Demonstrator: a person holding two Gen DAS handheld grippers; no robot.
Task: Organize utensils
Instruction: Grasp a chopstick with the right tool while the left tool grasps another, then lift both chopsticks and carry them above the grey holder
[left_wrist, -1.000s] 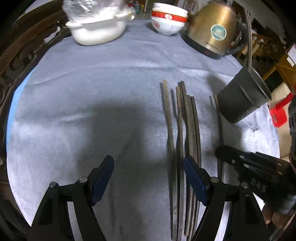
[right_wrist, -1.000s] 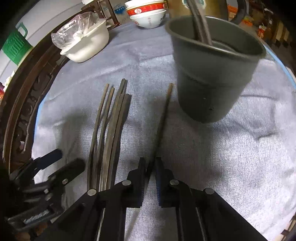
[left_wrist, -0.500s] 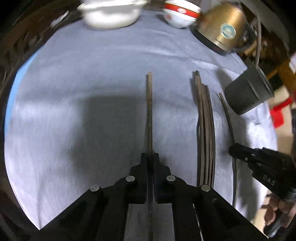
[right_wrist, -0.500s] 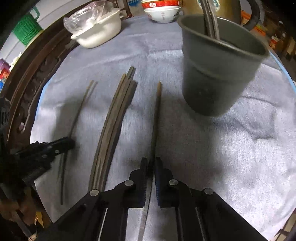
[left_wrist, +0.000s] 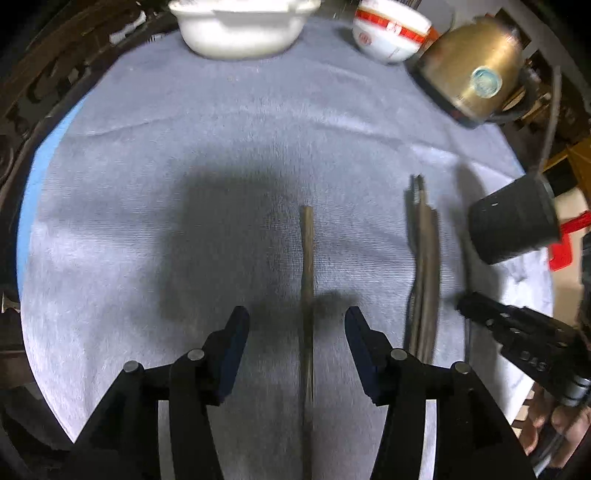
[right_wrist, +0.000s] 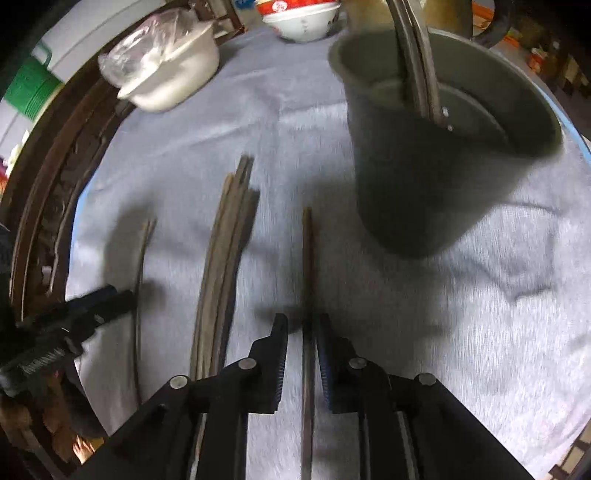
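The left tool (left_wrist: 295, 332), clenched on a chopstick (left_wrist: 307, 280) half a second ago, now gapes wide, the stick lying at frame centre on the grey-clothed surface (left_wrist: 147, 184). The right tool (right_wrist: 301, 332) grips another chopstick (right_wrist: 307, 266) below the dark holder (right_wrist: 424, 184), probably its destination.

Table: round, dark carved wooden rim (right_wrist: 55, 206).
Covering: grey-blue cloth (left_wrist: 155, 155) over the top; blue underlayer (left_wrist: 40, 177) showing at the left edge.
Light: from overhead, casting soft shadows on the cloth.
Surroundings: dim, cluttered beyond the far right edge.
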